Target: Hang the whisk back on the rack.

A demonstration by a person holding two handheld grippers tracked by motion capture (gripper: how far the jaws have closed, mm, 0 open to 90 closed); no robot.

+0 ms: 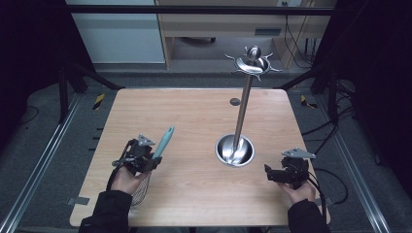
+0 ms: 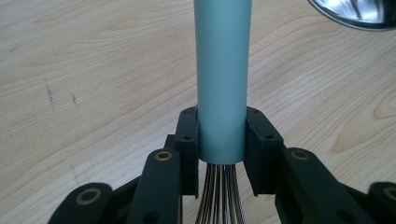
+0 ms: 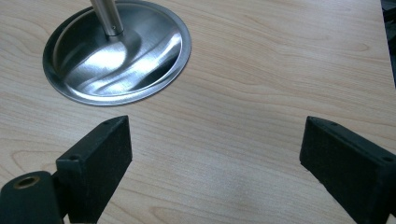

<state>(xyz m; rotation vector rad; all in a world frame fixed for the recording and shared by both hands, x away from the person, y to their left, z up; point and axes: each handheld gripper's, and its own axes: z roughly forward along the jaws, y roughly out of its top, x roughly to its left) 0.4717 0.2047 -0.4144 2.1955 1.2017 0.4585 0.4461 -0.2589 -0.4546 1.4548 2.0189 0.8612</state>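
A whisk with a pale teal handle (image 1: 163, 142) is clamped in my left gripper (image 1: 147, 162) at the front left of the table; its wire loops (image 1: 141, 190) hang back toward the person's hand. In the left gripper view the handle (image 2: 222, 79) stands straight up between the two black pads (image 2: 188, 140), and my left gripper (image 2: 222, 149) is shut on its base just above the wires (image 2: 219, 196). A steel stand with a round dish base (image 1: 234, 150), a tall pole and hooked arms on top (image 1: 252, 63) rises right of centre. My right gripper (image 1: 276, 174) rests open near the front right edge.
The light wooden table (image 1: 194, 116) has a small dark round hole (image 1: 235, 101) near its far edge. The steel dish base (image 3: 116, 51) lies just beyond my open right gripper (image 3: 215, 154). Dark floor, cables and frame rails surround the table.
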